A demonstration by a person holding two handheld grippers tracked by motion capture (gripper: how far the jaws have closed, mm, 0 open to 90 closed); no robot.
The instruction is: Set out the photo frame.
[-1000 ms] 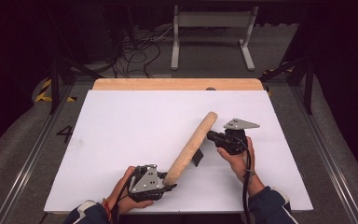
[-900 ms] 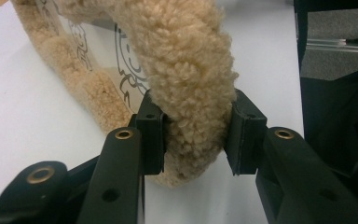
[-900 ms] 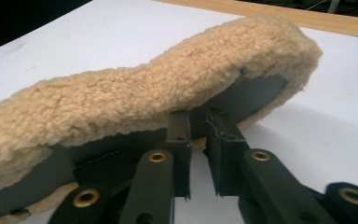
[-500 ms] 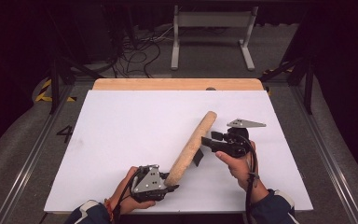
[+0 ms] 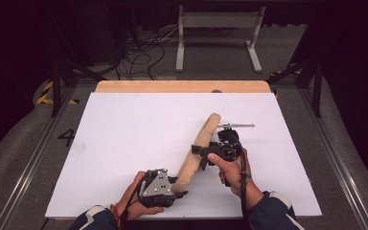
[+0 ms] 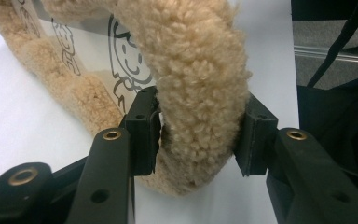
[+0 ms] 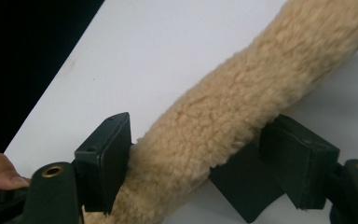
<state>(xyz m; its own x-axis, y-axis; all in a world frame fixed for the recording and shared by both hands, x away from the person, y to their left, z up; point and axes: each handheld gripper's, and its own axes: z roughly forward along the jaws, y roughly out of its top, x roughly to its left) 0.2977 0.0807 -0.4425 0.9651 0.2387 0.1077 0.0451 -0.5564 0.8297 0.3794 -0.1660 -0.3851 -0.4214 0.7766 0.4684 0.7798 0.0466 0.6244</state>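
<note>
A long tan fleece cover (image 5: 202, 141) lies slanted across the white board (image 5: 124, 143), with printed cartoon faces on a clear strip (image 6: 121, 60). My left gripper (image 5: 179, 189) is shut on its near end, and both pads (image 6: 144, 130) press into the fleece (image 6: 200, 93), though these jaws have just been opening a little. My right gripper (image 5: 202, 154) straddles the cover's middle from the right. Its jaws have just been opening and stand wide in the right gripper view (image 7: 200, 154). The fleece (image 7: 242, 102) runs between them, and the right pad (image 7: 298, 163) is clear of it.
The board lies on a wooden table whose far edge (image 5: 182, 86) shows. Beyond it are a metal stand (image 5: 218, 19) and floor cables (image 5: 143, 52). Dark rails (image 5: 28, 158) flank the table.
My right gripper has shifted left and nearer to me along the cover, and its jaws have spread wide around it. The left hand and the cover's near end have stayed put.
</note>
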